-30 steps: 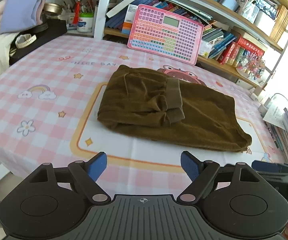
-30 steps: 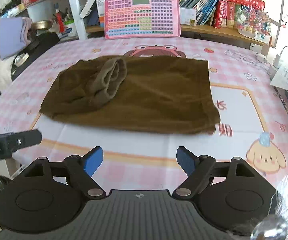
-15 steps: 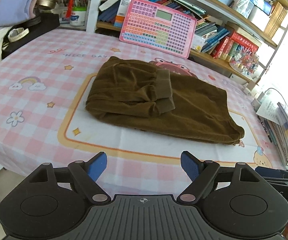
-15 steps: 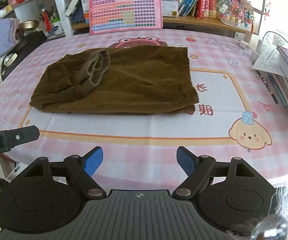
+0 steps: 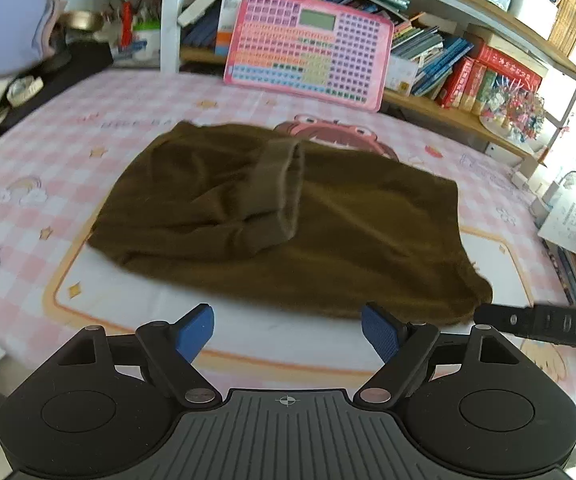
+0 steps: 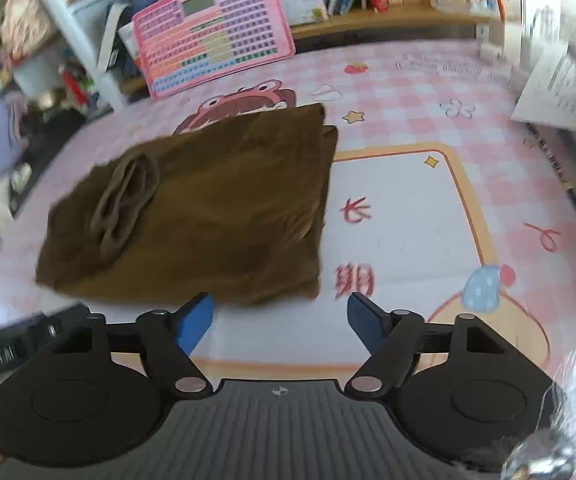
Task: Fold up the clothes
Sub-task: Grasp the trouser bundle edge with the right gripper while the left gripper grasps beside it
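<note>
Your left gripper (image 5: 288,330) and right gripper (image 6: 279,314) both stand wide, holding nothing. The brown garment (image 5: 288,220) lies partly folded on the pink tablecloth (image 5: 47,160), long axis crosswise, near edge just ahead of both.

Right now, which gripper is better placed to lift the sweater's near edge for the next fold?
Probably the right gripper: its open fingertips sit at the brown sweater's near hem by the corner. The left gripper, also open, faces mid-edge with bare cloth between.
</note>
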A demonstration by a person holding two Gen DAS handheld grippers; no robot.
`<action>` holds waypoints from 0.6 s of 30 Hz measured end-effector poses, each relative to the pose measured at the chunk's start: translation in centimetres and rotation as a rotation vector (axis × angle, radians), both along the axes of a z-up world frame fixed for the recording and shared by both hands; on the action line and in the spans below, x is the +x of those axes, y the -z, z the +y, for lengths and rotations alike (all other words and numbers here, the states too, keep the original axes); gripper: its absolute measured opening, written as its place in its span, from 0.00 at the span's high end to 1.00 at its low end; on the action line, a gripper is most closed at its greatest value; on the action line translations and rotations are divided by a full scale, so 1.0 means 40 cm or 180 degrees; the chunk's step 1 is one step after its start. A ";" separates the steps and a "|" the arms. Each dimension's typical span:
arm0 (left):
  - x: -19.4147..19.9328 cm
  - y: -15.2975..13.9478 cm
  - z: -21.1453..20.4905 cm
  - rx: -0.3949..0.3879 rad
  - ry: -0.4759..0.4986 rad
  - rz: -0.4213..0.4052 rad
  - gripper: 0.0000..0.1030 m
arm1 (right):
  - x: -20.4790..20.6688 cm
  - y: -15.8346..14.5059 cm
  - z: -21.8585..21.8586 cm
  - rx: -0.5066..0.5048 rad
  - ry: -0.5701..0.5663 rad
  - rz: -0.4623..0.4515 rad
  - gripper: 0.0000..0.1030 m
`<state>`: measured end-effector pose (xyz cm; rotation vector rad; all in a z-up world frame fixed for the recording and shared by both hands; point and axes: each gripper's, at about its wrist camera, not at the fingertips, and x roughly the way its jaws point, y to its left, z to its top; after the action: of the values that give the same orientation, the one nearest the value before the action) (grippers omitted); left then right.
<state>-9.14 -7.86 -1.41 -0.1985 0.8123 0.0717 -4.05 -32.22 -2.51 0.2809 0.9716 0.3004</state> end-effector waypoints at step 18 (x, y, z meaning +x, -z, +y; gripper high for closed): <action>0.067 0.034 -0.331 0.1166 0.0999 0.0102 0.20 | 0.230 0.120 -0.110 0.1272 -0.0266 0.1122 0.88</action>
<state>-6.48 -21.11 -2.76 0.2768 0.8392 -0.0724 5.16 -36.63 -7.31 0.6755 1.2699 0.5351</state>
